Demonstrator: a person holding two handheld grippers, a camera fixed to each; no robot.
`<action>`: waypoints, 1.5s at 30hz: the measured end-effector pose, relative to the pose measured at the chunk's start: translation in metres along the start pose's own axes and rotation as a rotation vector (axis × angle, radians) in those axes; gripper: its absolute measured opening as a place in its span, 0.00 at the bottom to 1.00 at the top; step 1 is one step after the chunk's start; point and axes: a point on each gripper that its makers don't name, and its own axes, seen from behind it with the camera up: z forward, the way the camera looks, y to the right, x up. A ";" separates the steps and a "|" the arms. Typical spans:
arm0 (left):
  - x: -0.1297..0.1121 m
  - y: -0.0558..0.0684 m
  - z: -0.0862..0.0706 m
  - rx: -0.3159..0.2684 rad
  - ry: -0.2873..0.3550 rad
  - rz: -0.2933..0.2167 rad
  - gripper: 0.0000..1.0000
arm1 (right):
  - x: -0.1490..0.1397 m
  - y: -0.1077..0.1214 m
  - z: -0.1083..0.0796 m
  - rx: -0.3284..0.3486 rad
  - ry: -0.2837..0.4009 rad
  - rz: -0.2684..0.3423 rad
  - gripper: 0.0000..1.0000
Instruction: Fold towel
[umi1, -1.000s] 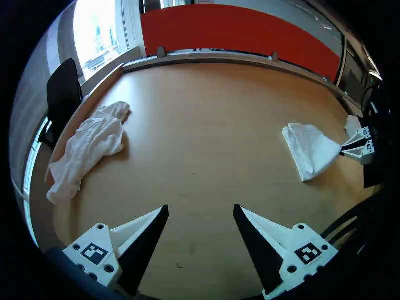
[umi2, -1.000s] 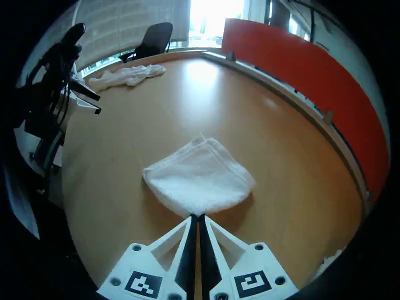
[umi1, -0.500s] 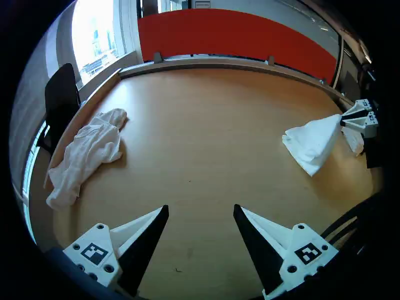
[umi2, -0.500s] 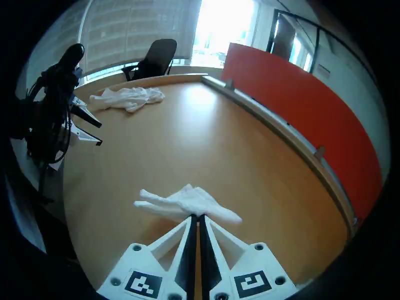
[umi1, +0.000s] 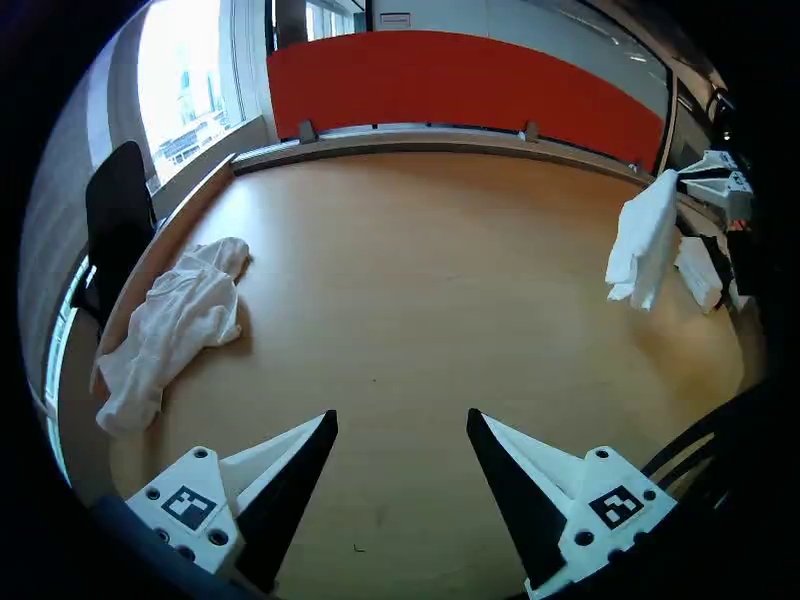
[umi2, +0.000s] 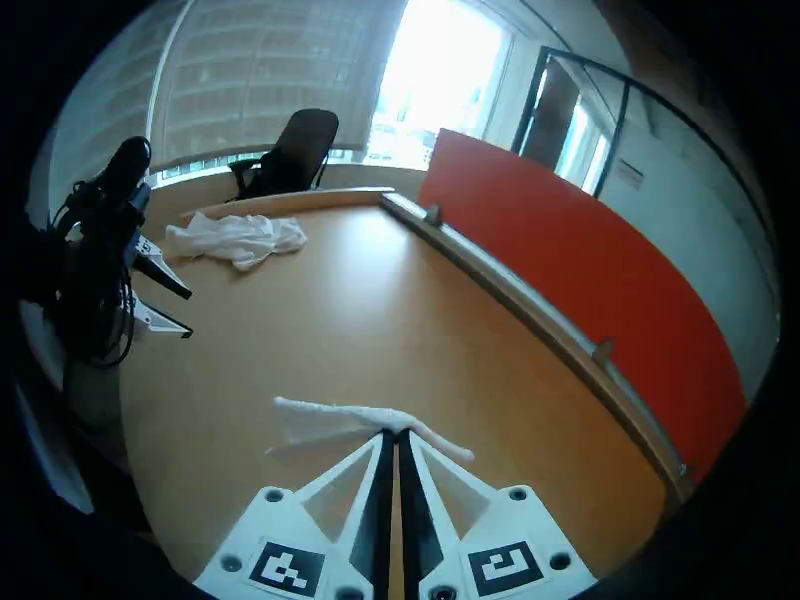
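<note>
**deskfolder:** Where's this at? The right gripper (umi2: 397, 436) has its fingers pinched together on one edge of the folded towel (umi2: 365, 413). In the left gripper view the folded towel (umi1: 643, 238) hangs limp below those tips and looks clear of the table (umi1: 430, 260).

**lintroller:** Looks to me like the folding is done and this is the carry to wherever it gets put down. I'd hold the pinch firm and move slowly so the layers don't swing open. Then lower it until the bottom edge touches and lay it flat away from the fingers. The left gripper (umi1: 400, 415) is spread wide, holding nothing, and sits well apart from the towel. It could come over and steady the loose end.

**deskfolder:** Anything in the way?

**lintroller:** Not much. There's another white cloth (umi1: 697, 270) just beyond the hanging towel, so don't drop it on that by accident. A crumpled towel (umi1: 175, 318) lies far ahead-left of the left gripper, near a chair (umi1: 115, 215). A red divider (umi1: 460, 85) runs along the far edge. The wood in between is bare.
</note>
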 end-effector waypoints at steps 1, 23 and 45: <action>0.001 0.001 0.000 -0.002 0.002 0.001 0.96 | -0.001 0.002 -0.002 -0.006 -0.001 0.000 0.04; 0.004 0.014 0.004 -0.015 -0.005 0.035 0.96 | -0.047 0.077 -0.048 -0.099 -0.045 0.100 0.04; 0.005 0.026 0.011 -0.002 -0.028 0.047 0.96 | -0.105 0.185 -0.093 -0.211 -0.120 0.166 0.04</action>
